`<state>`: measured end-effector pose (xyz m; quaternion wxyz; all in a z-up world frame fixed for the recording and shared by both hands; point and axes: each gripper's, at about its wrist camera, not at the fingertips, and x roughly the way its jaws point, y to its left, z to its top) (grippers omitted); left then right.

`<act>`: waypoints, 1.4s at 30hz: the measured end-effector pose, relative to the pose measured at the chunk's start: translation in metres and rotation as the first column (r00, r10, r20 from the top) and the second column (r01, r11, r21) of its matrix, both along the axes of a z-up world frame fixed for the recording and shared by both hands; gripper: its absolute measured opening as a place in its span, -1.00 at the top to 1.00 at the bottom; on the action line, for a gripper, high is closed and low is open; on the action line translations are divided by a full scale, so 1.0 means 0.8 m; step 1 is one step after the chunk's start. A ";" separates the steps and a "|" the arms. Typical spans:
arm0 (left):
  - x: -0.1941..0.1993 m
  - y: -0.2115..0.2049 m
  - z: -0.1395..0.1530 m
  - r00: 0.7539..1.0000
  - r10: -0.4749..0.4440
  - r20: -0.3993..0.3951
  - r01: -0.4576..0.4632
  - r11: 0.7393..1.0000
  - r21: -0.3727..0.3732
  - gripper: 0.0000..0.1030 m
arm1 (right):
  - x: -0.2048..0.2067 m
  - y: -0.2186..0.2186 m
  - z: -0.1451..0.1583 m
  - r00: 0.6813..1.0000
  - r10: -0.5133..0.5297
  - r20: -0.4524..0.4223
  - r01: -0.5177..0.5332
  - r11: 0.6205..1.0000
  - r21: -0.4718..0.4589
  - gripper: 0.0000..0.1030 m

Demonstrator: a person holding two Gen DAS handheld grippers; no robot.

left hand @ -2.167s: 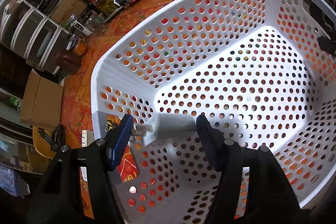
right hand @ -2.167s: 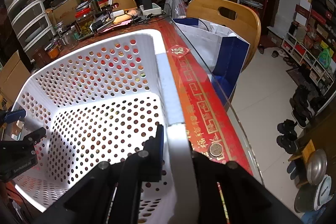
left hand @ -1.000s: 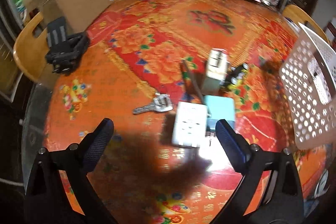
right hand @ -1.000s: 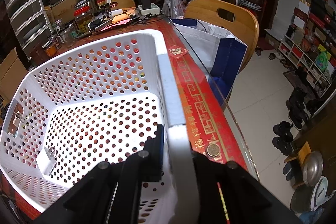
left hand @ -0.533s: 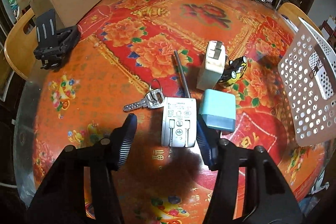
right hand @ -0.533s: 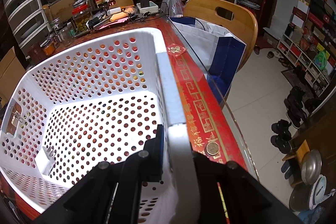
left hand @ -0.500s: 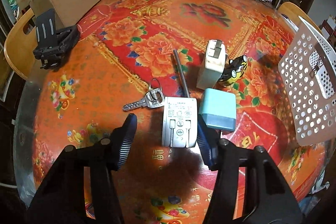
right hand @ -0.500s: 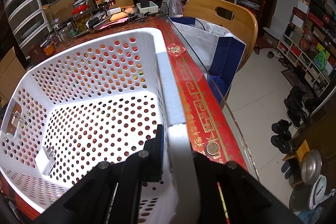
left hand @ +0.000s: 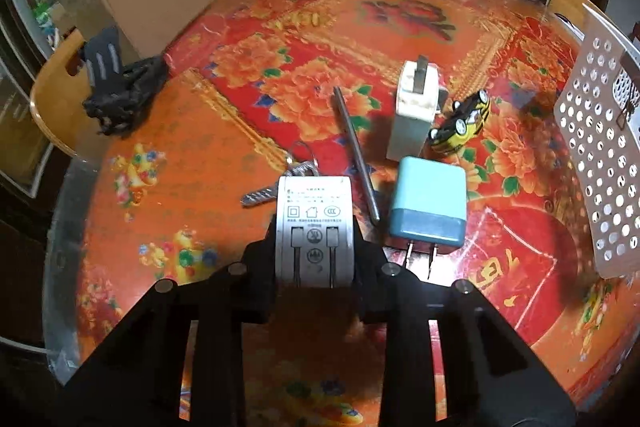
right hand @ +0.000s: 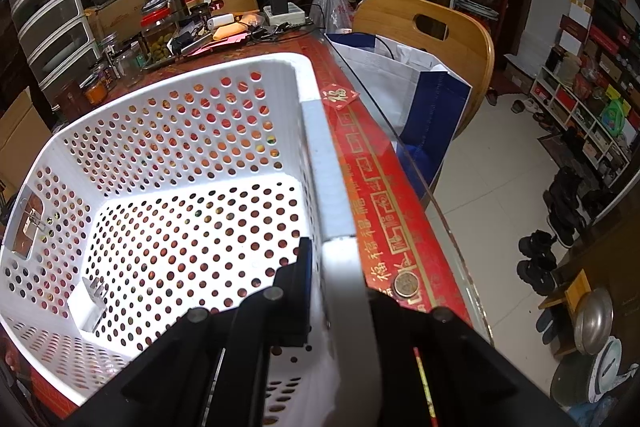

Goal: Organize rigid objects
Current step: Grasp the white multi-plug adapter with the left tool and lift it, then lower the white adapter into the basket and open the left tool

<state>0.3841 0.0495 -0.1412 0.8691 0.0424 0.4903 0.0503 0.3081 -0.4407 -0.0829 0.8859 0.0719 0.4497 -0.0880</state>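
A white charger (left hand: 314, 227), printed with a CCC mark, is clamped by the left gripper (left hand: 314, 259); the basket (right hand: 192, 147) rim is pinched by the right gripper (right hand: 336, 291) near the table (right hand: 400, 211) edge.

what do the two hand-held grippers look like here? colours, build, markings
Both are matt black plastic. The left hand-held gripper shows two angular slotted arms with round silver screw heads at the joints; its pads are hidden. The right hand-held gripper has the same black arms and silver screws, plus a blue pad on the inner finger. No cables, lettering, sleeves or hands visible.
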 end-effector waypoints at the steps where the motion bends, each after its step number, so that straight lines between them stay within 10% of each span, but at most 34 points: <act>1: -0.002 -0.002 0.006 1.000 0.011 0.020 -0.012 1.000 0.029 0.49 | 0.000 0.000 0.000 1.000 0.001 0.000 -0.001 1.000 0.001 0.90; 11: -0.013 -0.045 0.103 0.984 -0.012 0.176 -0.010 0.992 0.126 0.49 | 0.001 0.000 0.000 1.000 0.003 -0.002 -0.003 1.000 0.001 0.90; 21: -0.002 -0.211 0.207 0.938 -0.283 0.198 0.263 0.957 0.122 0.49 | 0.002 0.003 0.000 1.000 0.002 0.000 -0.002 1.000 0.007 0.90; 31: 0.070 -0.373 0.134 0.912 -0.398 -0.102 0.411 0.885 0.218 0.49 | 0.003 0.005 -0.001 1.000 0.003 -0.006 -0.003 1.000 0.010 0.90; 42: 0.110 -0.412 0.044 0.870 -0.380 -0.314 0.471 0.827 0.306 0.49 | 0.004 0.004 -0.001 1.000 0.010 -0.012 -0.010 1.000 0.006 0.90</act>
